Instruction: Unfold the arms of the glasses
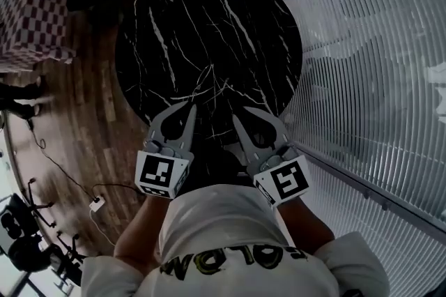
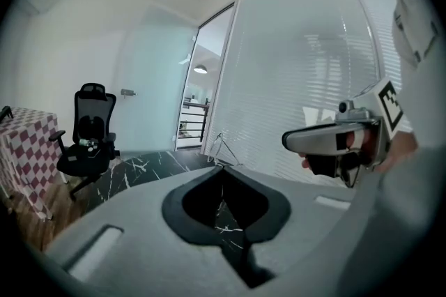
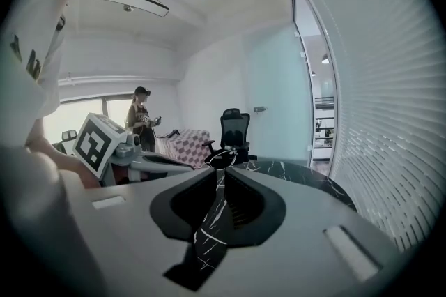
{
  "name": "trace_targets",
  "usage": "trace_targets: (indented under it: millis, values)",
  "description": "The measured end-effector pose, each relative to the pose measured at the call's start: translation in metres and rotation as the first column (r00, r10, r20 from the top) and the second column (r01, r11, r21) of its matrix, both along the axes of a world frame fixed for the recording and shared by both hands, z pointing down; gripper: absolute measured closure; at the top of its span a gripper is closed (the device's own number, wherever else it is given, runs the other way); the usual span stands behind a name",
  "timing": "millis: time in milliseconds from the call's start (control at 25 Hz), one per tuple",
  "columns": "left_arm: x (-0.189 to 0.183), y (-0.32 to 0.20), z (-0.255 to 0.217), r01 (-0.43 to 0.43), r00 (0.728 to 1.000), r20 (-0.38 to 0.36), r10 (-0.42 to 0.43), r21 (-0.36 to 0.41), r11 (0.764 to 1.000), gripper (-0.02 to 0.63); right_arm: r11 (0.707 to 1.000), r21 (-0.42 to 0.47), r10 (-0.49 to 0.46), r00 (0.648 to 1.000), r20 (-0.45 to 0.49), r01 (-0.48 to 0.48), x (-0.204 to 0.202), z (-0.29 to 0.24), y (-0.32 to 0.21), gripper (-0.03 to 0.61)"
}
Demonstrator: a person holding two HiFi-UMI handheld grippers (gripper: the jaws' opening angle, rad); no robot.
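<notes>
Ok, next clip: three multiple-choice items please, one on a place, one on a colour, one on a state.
1. The tips of the left gripper and right gripper hang over: A the table's near side; B its far side; C its centre.
2. The table is: A white; B black, white-veined; C red.
3. The right gripper's jaws are: A wide apart; B closed on the glasses; C out of view.
Key: A, the head view shows the tips by its near rim; B, the marble pattern shows; B, the wire frame sits at its closed tips.

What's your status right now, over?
Both shut: left gripper, right gripper, above near edge of round black marble table. Pinched at both jaw tips: thin wire-framed glasses, arms' state unclear. Nothing in the way.
</notes>
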State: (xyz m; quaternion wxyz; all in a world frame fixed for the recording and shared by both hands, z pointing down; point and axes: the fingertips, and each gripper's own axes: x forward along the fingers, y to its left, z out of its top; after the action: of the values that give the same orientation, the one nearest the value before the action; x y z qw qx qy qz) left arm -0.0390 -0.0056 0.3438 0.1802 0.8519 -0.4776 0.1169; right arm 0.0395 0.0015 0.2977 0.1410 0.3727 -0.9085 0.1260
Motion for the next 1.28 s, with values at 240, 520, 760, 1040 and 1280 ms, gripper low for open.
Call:
trace_targets:
  millis: [240,520,760,1040,1280]
  values:
    - [0.003,0.008,-0.045,0.026,0.999,-0.036,-0.025,0.04,0.999,0.609,0.999,0.031,-0.036,0.999,0.037,0.035,-0.005,-0.036,0.015,0.538]
    - [0.008,0.013,-0.093,0.046,0.996,-0.077,-0.038,0.103,0.994,0.609,0.997,0.065,-0.053,0.997,0.052,0.049,-0.012,-0.066,0.023,0.529]
    - [0.018,0.018,-0.107,0.032,0.995,-0.094,-0.02,0.125,0.992,0.609,0.997,0.063,-0.037,0.999,0.025,0.035,-0.015,-0.055,0.018,0.494]
    - [0.028,0.022,-0.108,0.013,0.993,-0.121,0.002,0.122,0.992,0.609,0.998,0.061,-0.025,0.998,-0.058,0.028,-0.013,-0.036,0.016,0.495]
    - [0.023,0.024,-0.107,0.012,0.991,-0.131,0.002,0.109,0.994,0.609,0.998,0.055,-0.012,0.996,-0.092,0.017,-0.012,-0.026,0.014,0.529]
